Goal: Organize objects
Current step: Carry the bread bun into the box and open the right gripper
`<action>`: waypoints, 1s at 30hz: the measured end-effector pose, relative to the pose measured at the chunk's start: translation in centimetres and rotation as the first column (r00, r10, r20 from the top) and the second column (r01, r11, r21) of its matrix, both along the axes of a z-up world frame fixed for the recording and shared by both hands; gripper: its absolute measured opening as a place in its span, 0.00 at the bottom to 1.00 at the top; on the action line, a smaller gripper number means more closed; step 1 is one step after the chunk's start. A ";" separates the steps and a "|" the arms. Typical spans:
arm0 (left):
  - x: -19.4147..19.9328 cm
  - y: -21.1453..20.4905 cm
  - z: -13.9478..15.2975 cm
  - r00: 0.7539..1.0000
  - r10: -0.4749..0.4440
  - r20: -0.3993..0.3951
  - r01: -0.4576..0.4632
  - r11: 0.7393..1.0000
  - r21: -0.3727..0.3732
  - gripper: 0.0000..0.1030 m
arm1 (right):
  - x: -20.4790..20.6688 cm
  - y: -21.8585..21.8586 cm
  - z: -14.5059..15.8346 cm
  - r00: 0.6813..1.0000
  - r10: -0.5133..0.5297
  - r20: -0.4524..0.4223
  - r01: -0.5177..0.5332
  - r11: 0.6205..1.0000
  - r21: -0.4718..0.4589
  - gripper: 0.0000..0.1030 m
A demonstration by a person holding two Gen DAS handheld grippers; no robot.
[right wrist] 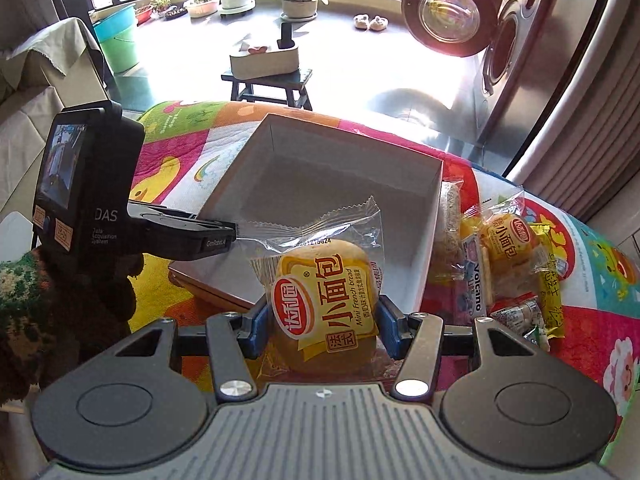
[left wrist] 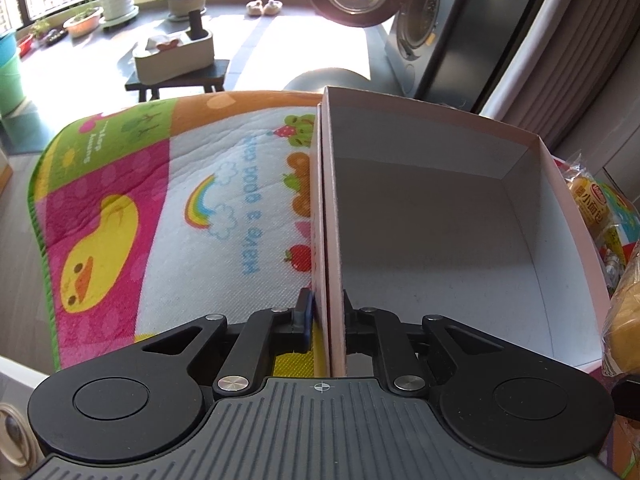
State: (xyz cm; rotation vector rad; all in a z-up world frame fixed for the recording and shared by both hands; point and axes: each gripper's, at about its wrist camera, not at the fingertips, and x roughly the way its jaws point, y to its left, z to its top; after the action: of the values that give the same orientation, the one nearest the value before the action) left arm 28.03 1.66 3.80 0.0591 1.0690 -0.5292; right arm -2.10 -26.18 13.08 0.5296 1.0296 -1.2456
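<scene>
An open white cardboard box (left wrist: pixel 440 216) (right wrist: pixel 340 184) sits on a colourful cartoon mat. My left gripper (left wrist: pixel 327 316) is shut on the box's left wall, one finger outside and one inside; in the right wrist view the left gripper (right wrist: pixel 224 226) holds the same wall edge. My right gripper (right wrist: pixel 326 316) is shut on a wrapped mini French bread packet (right wrist: pixel 326 300), held just before the box's near wall. The box's inside looks bare. A pile of snack packets (right wrist: pixel 508 256) lies to the right of the box, also glimpsed as snack packets (left wrist: pixel 600 208) in the left wrist view.
The cartoon mat (left wrist: pixel 160 208) covers the raised surface and ends at its far edge. Beyond it stand a dark stool with a white organiser (right wrist: pixel 266 60), potted plants (right wrist: pixel 300 0), a green bucket (right wrist: pixel 118 40) and a washing machine with its door open (right wrist: pixel 448 16).
</scene>
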 end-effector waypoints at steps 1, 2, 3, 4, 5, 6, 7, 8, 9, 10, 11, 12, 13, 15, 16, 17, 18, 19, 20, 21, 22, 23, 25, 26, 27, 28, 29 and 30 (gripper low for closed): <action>0.0 -0.1 0.0 1.000 0.004 0.001 -0.004 1.000 0.004 0.12 | -0.3 0.0 0.1 1.000 0.006 0.006 -0.006 1.000 -0.001 0.52; 0.0 -0.1 0.0 1.000 0.008 0.001 -0.008 1.000 0.009 0.12 | -0.7 0.0 0.3 1.000 0.012 0.012 -0.012 1.000 -0.004 0.52; -0.1 -0.2 0.0 1.000 0.012 0.000 -0.012 1.000 0.014 0.12 | -1.1 0.0 0.4 1.000 0.017 0.016 -0.017 1.000 -0.005 0.52; -0.1 -0.3 0.0 1.000 0.016 -0.003 -0.016 1.000 0.020 0.12 | -1.5 0.0 0.6 1.000 0.023 0.020 -0.023 1.000 -0.006 0.52; -0.2 -0.3 0.0 1.000 0.021 -0.007 -0.021 0.999 0.026 0.11 | -2.0 -0.1 0.8 0.999 0.030 0.027 -0.030 1.000 -0.004 0.52; -0.2 -0.4 -0.1 1.000 0.025 -0.008 -0.025 0.999 0.029 0.11 | -2.3 -0.2 0.9 0.999 0.035 0.037 -0.035 0.999 -0.001 0.52; -0.3 -0.4 -0.1 1.000 0.029 -0.006 -0.029 0.999 0.032 0.11 | -2.9 -0.5 1.2 0.998 0.031 0.058 -0.032 0.999 0.003 0.52; -0.4 -0.4 -0.1 1.000 0.031 -0.003 -0.031 0.999 0.034 0.11 | -3.3 -0.9 1.5 0.996 0.022 0.089 -0.023 1.000 0.008 0.52; -0.5 -0.4 -0.1 0.999 0.033 0.001 -0.033 0.999 0.037 0.11 | -3.7 -1.4 1.8 0.993 0.014 0.120 -0.016 1.000 0.015 0.52; -0.6 -0.4 -0.1 0.999 0.035 0.002 -0.035 0.999 0.039 0.11 | -4.2 -2.2 2.2 0.987 0.002 0.161 -0.006 1.000 0.026 0.52; -0.6 -0.4 -0.1 0.999 0.037 0.002 -0.037 0.999 0.040 0.11 | -4.4 -3.1 2.4 0.981 -0.009 0.195 0.002 0.999 0.036 0.52; -0.7 -0.4 -0.1 0.999 0.040 0.002 -0.040 0.998 0.041 0.11 | -4.4 -4.1 2.6 0.976 -0.018 0.215 0.010 0.999 0.040 0.52; -0.8 -0.4 -0.1 0.999 0.041 0.002 -0.041 0.998 0.045 0.11 | -4.3 -5.1 2.6 0.973 -0.031 0.230 0.021 0.999 0.043 0.52; -0.9 -0.5 0.1 0.999 0.042 0.005 -0.042 0.998 0.053 0.11 | -3.9 -7.6 2.2 0.959 -0.067 0.275 0.054 0.997 0.055 0.52; -1.0 -0.5 0.1 0.999 0.044 0.006 -0.044 0.998 0.055 0.11 | -3.6 -8.9 1.8 0.948 -0.090 0.304 0.075 0.995 0.062 0.52; -1.1 -0.5 0.1 0.999 0.047 0.007 -0.047 0.997 0.056 0.11 | -3.2 -10.3 1.1 0.934 -0.118 0.337 0.098 0.992 0.075 0.52; -1.1 -0.5 0.1 0.999 0.049 0.007 -0.050 0.997 0.059 0.11 | -2.9 -11.6 0.4 0.914 -0.141 0.380 0.112 0.989 0.098 0.53; -1.2 -0.5 0.1 0.999 0.052 0.006 -0.053 0.997 0.062 0.11 | -2.5 -12.8 -0.5 0.891 -0.158 0.425 0.113 0.985 0.129 0.57; -1.3 -0.6 0.1 0.999 0.054 0.005 -0.054 0.996 0.066 0.11 | -2.1 -13.8 -1.4 0.870 -0.173 0.461 0.111 0.981 0.160 0.66; -1.4 -0.6 0.1 0.999 0.054 0.006 -0.055 0.996 0.069 0.11 | -1.8 -14.2 -2.1 0.861 -0.189 0.471 0.120 0.978 0.173 0.67; -1.4 -0.7 0.2 0.999 0.054 0.005 -0.054 0.996 0.073 0.11 | -1.7 -14.3 -2.5 0.863 -0.196 0.466 0.128 0.977 0.174 0.68; -1.5 -0.8 0.2 0.999 0.052 0.007 -0.053 0.996 0.078 0.11 | -1.6 -13.8 -2.7 0.873 -0.185 0.451 0.124 0.979 0.162 0.68; -1.5 -0.9 0.2 0.998 0.054 0.010 -0.055 0.995 0.082 0.11 | -2.4 -12.3 -2.3 0.899 -0.140 0.414 0.106 0.989 0.104 0.69; -1.5 -0.9 0.3 0.998 0.059 0.011 -0.060 0.995 0.084 0.11 | -3.1 -11.2 -1.8 0.920 -0.114 0.375 0.096 0.993 0.064 0.71; -1.5 -1.0 0.3 0.998 0.065 0.013 -0.066 0.994 0.086 0.11 | -3.8 -10.0 -1.4 0.937 -0.089 0.338 0.085 0.996 0.026 0.71; -1.5 -1.1 0.3 0.997 0.072 0.016 -0.074 0.993 0.091 0.11 | -4.7 -8.9 -0.9 0.952 -0.067 0.299 0.074 0.997 -0.011 0.75; -1.6 -1.3 0.3 0.997 0.081 0.022 -0.082 0.992 0.099 0.11 | -6.0 -7.7 -0.2 0.966 -0.049 0.253 0.064 0.996 -0.054 0.81; -1.7 -1.4 0.4 0.996 0.088 0.031 -0.091 0.990 0.108 0.11 | -7.0 -6.7 0.2 0.976 -0.041 0.213 0.061 0.994 -0.088 0.85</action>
State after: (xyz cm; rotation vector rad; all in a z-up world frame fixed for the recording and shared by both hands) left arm 26.37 0.22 4.16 0.1137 1.0696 -0.3877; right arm -9.14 -32.83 13.33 0.6044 0.7795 -1.2472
